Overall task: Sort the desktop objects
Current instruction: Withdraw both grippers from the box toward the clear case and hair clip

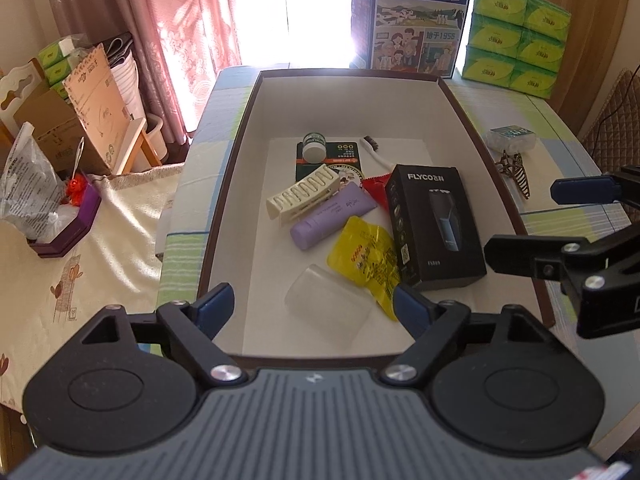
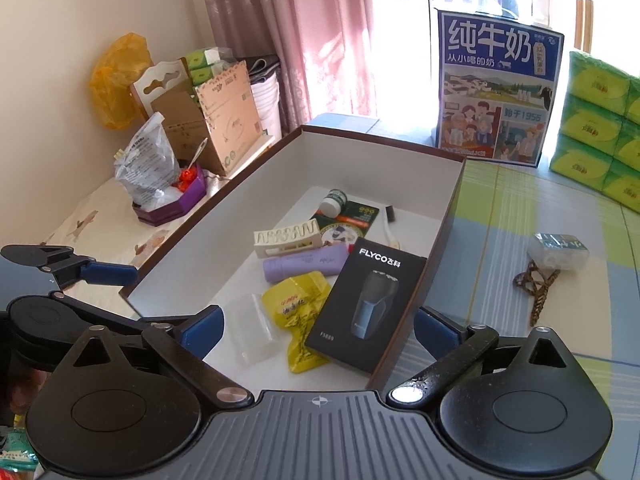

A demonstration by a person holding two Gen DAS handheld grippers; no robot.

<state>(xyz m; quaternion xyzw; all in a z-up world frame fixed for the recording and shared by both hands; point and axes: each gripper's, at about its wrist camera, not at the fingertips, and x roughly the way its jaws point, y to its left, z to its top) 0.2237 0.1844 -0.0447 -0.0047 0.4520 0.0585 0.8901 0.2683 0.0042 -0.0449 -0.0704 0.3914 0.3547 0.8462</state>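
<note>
A brown-rimmed box (image 1: 224,184) with a white inside holds a black FLYCO shaver carton (image 1: 434,226), a yellow pouch (image 1: 370,258), a clear plastic case (image 1: 326,306), a purple tube (image 1: 332,216), a cream hair clip (image 1: 302,192) and a small white jar (image 1: 314,147). My left gripper (image 1: 314,306) hovers open over the box's near end, above the clear case, gripping nothing. My right gripper (image 2: 318,328) is open over the shaver carton (image 2: 368,304) at the box's near right corner, also holding nothing. On the table to the right of the box lie a striped hair clip (image 2: 538,284) and a small clear box (image 2: 560,250).
A blue milk carton (image 1: 416,16) and stacked green tissue packs (image 1: 516,36) stand behind the box. A side table on the left carries a purple tray (image 1: 66,228), a plastic bag and cardboard boxes (image 1: 96,120). Pink curtains hang at the back.
</note>
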